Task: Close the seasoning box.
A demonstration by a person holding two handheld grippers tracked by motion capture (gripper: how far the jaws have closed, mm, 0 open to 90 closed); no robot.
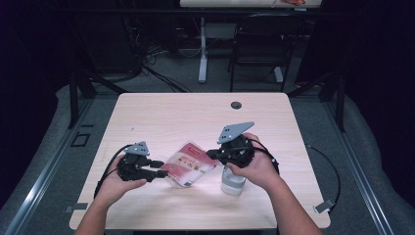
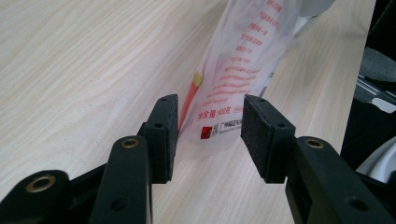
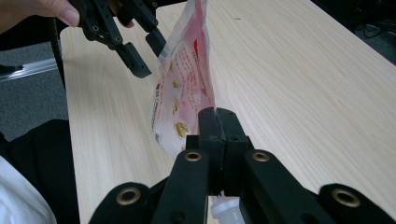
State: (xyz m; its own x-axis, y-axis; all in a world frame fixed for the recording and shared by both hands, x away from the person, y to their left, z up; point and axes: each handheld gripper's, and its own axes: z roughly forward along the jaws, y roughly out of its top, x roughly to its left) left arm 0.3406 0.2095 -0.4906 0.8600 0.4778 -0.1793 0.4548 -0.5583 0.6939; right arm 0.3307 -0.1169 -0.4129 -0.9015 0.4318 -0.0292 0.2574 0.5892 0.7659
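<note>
Item: clear pouch (image 1: 188, 164), red-and-white print, red writing too small to read, barcode at its left end; held above mid-bench (image 1: 166, 112). Right claw (image 3: 218, 122) pressed together, pinching pouch's right edge. Left claw (image 2: 210, 133) spread, straddling the left end. White bottle (image 1: 232, 182) stands below right claw. Far bench bare.

A clear plastic pouch (image 1: 188, 165) with red and white print — red lettering, a barcode near one end — is held up off the counter (image 1: 171, 110). Its right edge is pinched in the right claw (image 3: 218, 122); its other end sits between the spread jaws of the left claw (image 2: 209, 133).
</note>
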